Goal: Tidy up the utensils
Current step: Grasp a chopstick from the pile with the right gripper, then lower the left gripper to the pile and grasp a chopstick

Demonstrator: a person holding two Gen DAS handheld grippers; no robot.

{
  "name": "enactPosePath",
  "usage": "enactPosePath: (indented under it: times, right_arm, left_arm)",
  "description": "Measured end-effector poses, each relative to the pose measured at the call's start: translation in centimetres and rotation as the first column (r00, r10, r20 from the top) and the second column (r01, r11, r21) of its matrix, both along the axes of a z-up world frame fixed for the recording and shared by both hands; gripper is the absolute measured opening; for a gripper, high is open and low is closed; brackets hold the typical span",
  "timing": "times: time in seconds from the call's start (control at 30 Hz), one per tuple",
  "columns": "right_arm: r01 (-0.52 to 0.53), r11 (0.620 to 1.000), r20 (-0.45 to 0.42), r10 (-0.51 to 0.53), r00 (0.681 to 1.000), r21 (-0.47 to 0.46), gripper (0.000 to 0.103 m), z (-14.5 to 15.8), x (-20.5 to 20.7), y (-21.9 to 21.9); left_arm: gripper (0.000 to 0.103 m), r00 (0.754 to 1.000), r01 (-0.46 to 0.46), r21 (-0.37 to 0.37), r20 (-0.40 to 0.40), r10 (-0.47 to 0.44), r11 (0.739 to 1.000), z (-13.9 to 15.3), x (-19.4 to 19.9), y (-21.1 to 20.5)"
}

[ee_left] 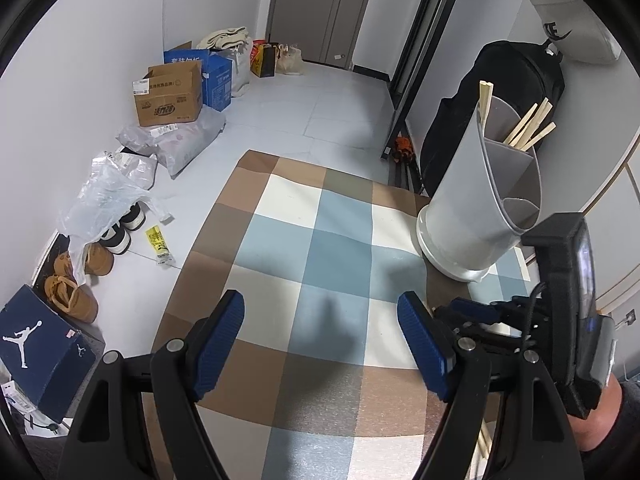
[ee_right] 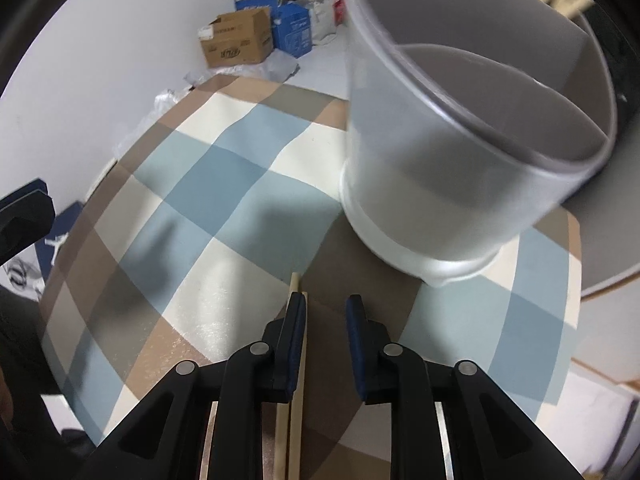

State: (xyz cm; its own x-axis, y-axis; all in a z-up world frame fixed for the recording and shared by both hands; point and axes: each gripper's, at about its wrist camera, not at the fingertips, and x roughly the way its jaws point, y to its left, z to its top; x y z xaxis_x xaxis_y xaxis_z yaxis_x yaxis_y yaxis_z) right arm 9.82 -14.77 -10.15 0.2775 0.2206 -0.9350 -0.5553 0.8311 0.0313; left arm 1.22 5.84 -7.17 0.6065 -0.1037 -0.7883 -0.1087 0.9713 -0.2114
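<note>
Chopsticks (ee_right: 295,360): we saw a pale wooden pair lying flat on the checked tablecloth (ee_right: 224,184), just in front of the holder, running under the right tool's inner pad.
Tablecloth: it covered the table and gave a soft, flat bed, so we judged the sticks would sit low and be awkward to pinch.
Holder (ee_left: 476,200): grey, divided, upright on a white base at the cloth's far right; other chopsticks (ee_left: 532,128) already stood in its rear compartment.
Left gripper (ee_left: 320,344): we held it spread wide over bare cloth, nothing between its pads.
Right gripper (ee_right: 326,344): narrow gap, apparently empty; sticks beside one pad, not clamped.
Handling: light, stiff, smooth wood, we judged; likely to roll or scissor apart. Taking both together near mid-length seemed best.
</note>
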Motion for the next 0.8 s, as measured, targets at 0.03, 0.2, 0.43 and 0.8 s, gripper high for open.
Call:
enactPosePath:
  times: [0.03, 0.2, 0.43, 0.8]
  right_arm:
    - [-0.020, 1.000, 0.023, 0.020, 1.000, -0.024, 0.021, 0.1, -0.3, 0.5]
    - [-0.027, 0.999, 0.024, 0.028, 0.999, -0.036, 0.019, 0.0, -0.4, 0.6]
    - [-0.018, 1.000, 0.001, 0.018, 1.000, 0.007, 0.003, 0.3, -0.1, -0.1]
    - [0.102, 0.969, 0.075, -0.121, 0.990, 0.225, 0.003, 5.6, -0.9, -4.7]
  left_arm:
    - [0.075, 1.000, -0.001, 0.003, 0.000, 0.001, 1.000, 0.0, 0.0, 0.0]
    - [0.075, 1.000, -0.006, 0.005, -0.005, 0.006, 1.000, -0.1, 0.1, 0.2]
    - [0.075, 1.000, -0.003, -0.006, -0.021, 0.002, 1.000, -0.3, 0.2, 0.2]
    - [0.075, 0.987, 0.084, -0.089, -0.131, -0.095, 0.993, -2.1, 0.9, -1.9]
